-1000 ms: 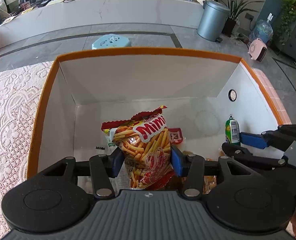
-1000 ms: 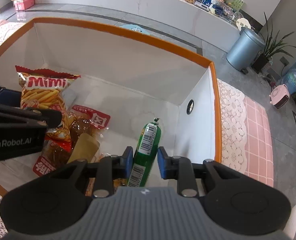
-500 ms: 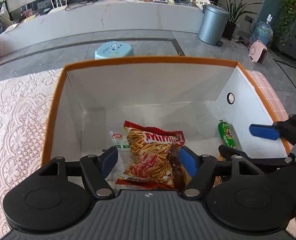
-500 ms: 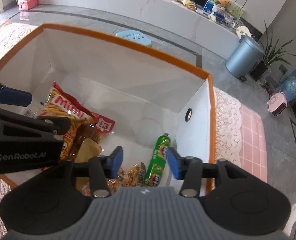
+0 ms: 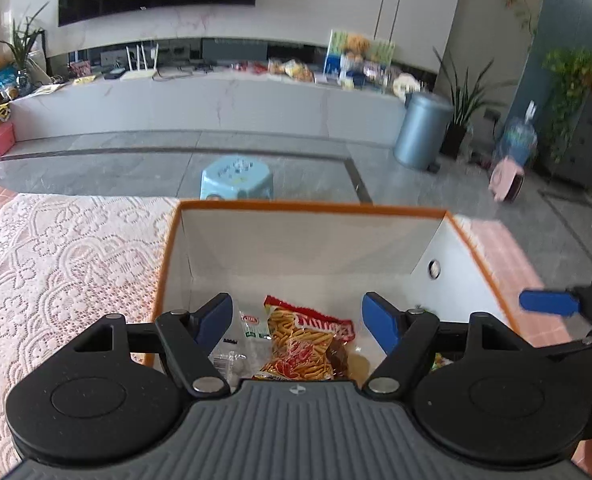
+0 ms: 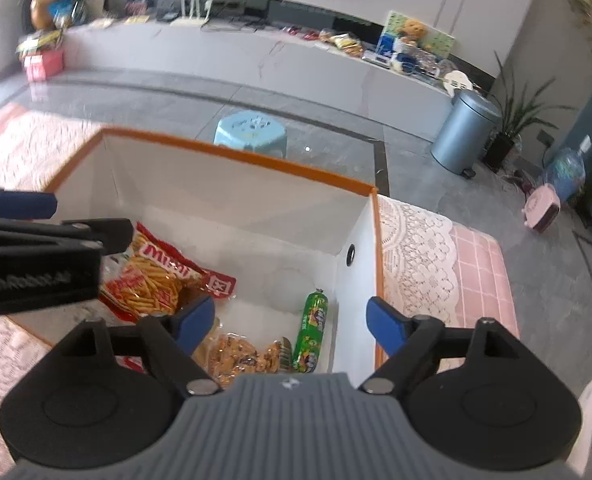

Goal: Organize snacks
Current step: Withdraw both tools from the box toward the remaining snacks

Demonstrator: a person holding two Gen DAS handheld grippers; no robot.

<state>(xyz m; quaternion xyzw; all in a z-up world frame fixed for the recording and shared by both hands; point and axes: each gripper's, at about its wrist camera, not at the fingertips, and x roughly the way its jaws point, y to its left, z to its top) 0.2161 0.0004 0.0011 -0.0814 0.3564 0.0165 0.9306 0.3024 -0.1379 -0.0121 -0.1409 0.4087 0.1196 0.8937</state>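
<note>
A white box with an orange rim (image 5: 308,206) (image 6: 239,154) stands on a lace tablecloth and holds the snacks. A red Mimi stick-snack bag (image 5: 304,344) (image 6: 155,276) lies flat on its floor, with a small clear packet (image 5: 251,328) to its left. A green sausage stick (image 6: 314,332) lies by the right wall, beside a clear bag of brown snacks (image 6: 239,356). My left gripper (image 5: 298,322) is open and empty above the box. My right gripper (image 6: 289,322) is open and empty above the box's near right side.
The pink lace tablecloth (image 5: 63,264) (image 6: 424,256) spreads to both sides of the box. Beyond the table are a light blue stool (image 5: 237,178) on the grey floor, a grey bin (image 5: 422,132) and a long white counter (image 5: 215,100).
Both grippers opened and rose out of the box. The Mimi bag dropped flat from the left gripper and the green sausage stick dropped from the right gripper onto the box floor.
</note>
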